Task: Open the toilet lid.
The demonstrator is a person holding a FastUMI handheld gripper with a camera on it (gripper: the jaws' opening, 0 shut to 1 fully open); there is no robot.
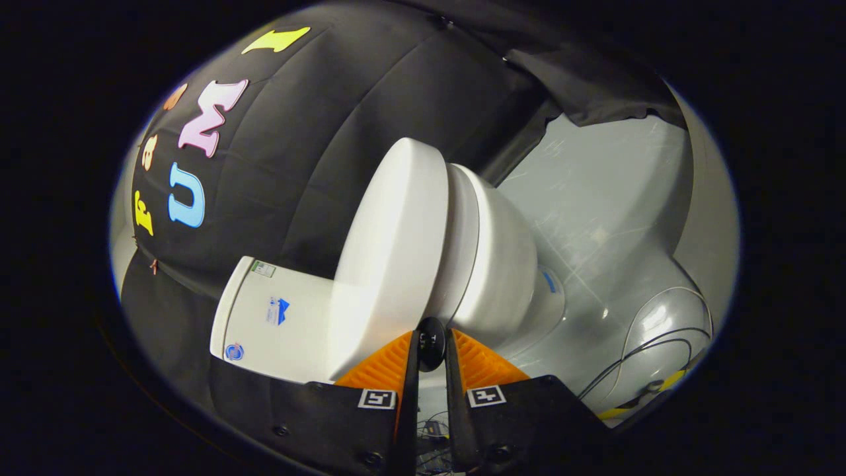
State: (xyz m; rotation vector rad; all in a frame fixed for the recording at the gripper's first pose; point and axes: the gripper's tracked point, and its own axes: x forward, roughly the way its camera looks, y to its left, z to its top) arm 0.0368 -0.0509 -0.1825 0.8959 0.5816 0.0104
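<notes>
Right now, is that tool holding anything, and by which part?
No, nothing. The tool has its fingers nearly together just short of the toilet lid, which is down on the seat.

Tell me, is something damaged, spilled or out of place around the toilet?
Nothing looks damaged or spilled. The lid lies closed on the bowl, and the tank is whole. Loose cables lie on the scuffed floor beside the bowl. The claw is nearly shut, just short of the lid's edge, holding nothing.
</notes>
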